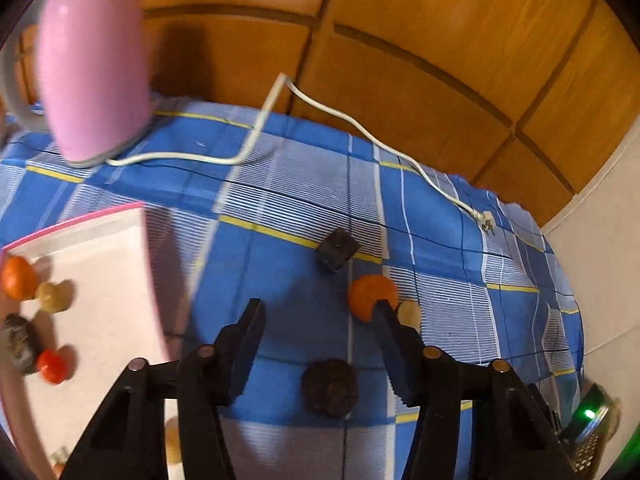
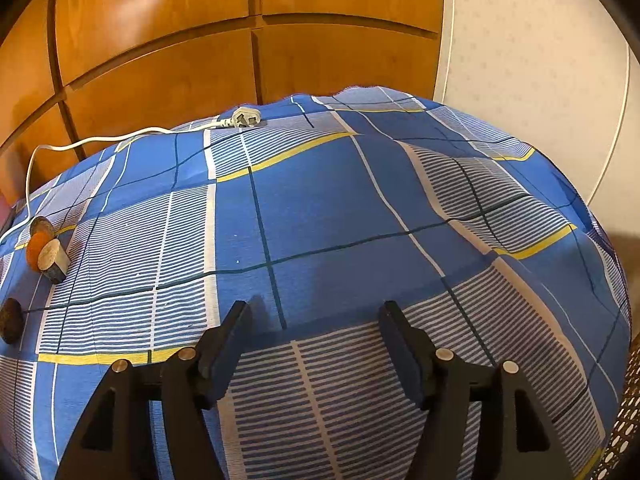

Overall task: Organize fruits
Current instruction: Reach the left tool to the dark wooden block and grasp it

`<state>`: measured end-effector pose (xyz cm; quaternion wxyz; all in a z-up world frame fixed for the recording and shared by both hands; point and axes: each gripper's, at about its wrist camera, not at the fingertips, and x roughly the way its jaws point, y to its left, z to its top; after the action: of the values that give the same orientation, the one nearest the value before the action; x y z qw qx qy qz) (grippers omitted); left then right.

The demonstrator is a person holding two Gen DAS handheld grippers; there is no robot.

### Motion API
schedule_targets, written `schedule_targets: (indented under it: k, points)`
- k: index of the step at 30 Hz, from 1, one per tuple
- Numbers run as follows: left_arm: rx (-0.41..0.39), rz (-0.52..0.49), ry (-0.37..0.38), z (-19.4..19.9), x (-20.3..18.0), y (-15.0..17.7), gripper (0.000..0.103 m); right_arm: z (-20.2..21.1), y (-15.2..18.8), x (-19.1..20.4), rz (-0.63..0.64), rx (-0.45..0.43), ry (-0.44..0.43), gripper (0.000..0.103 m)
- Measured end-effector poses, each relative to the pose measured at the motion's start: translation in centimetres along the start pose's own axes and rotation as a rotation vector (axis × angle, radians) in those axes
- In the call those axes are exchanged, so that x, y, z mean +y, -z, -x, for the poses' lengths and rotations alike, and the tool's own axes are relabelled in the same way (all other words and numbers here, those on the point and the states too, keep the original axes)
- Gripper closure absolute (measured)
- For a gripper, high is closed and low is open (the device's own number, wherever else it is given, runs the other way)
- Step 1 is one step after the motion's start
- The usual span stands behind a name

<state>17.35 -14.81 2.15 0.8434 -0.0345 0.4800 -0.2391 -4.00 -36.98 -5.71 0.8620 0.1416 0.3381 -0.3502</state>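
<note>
My black left gripper (image 1: 318, 312) hangs part-open and empty above the blue checked cloth (image 1: 280, 200), lined up for the round orange fruit (image 1: 370, 294) just beyond, while the white pink-rimmed tray (image 1: 100, 280) at left holds sorted pieces; my right gripper (image 2: 314, 316) hangs open, empty.

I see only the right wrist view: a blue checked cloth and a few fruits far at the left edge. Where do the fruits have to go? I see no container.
Observer: A white tray with a pink rim lies on the cloth, at the left edge of the left wrist view.
Operator: Is something in it already?
Observer: Yes, at least four pieces, among them an orange fruit and a red fruit.
Operator: And the left claw, does it hold anything?
Observer: No. The left claw is open and empty; a dark round fruit lies on the cloth below it.
</note>
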Motion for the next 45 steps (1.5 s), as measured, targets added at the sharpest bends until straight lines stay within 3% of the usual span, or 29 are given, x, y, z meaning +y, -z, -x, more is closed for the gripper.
schedule_targets:
  k: [3, 14, 18, 25, 28, 36, 42, 43, 45]
  points:
    - [0.01, -0.03, -0.002, -1.7, -0.8, -0.8, 0.056, 0.0, 0.0, 0.0, -0.001, -0.002, -0.001, 0.035]
    - [0.057, -0.026, 0.032, -8.1, -1.8, -3.5, 0.057, 0.0, 0.1, 0.1, -0.006, -0.005, 0.003, 0.035]
    - [0.08, 0.023, 0.069, -9.7, -1.3, -3.8, 0.079, 0.0, 0.2, 0.1, -0.002, -0.006, 0.007, 0.035]
    - [0.086, 0.036, 0.095, -10.0, -1.0, -3.0, 0.088, -0.1, 0.1, 0.1, 0.0, -0.008, 0.009, 0.035]
    - [0.069, 0.036, 0.1, -9.1, -0.8, -2.9, 0.1, -0.1, 0.1, 0.1, 0.0, -0.008, 0.009, 0.034]
    - [0.035, -0.003, 0.101, -6.4, -0.2, -2.7, 0.1, -0.1, 0.1, 0.2, -0.001, -0.007, 0.01, 0.034]
    - [0.059, -0.052, 0.098, -6.1, 0.4, -2.6, 0.098, -0.1, 0.1, 0.2, -0.001, -0.007, 0.011, 0.034]
    - [0.069, -0.053, 0.093, -6.3, 0.5, -2.7, 0.096, -0.1, 0.1, 0.2, -0.001, -0.007, 0.011, 0.034]
    - [0.083, -0.055, 0.092, -6.6, 0.7, -2.7, 0.072, -0.1, 0.1, 0.2, -0.002, -0.007, 0.011, 0.034]
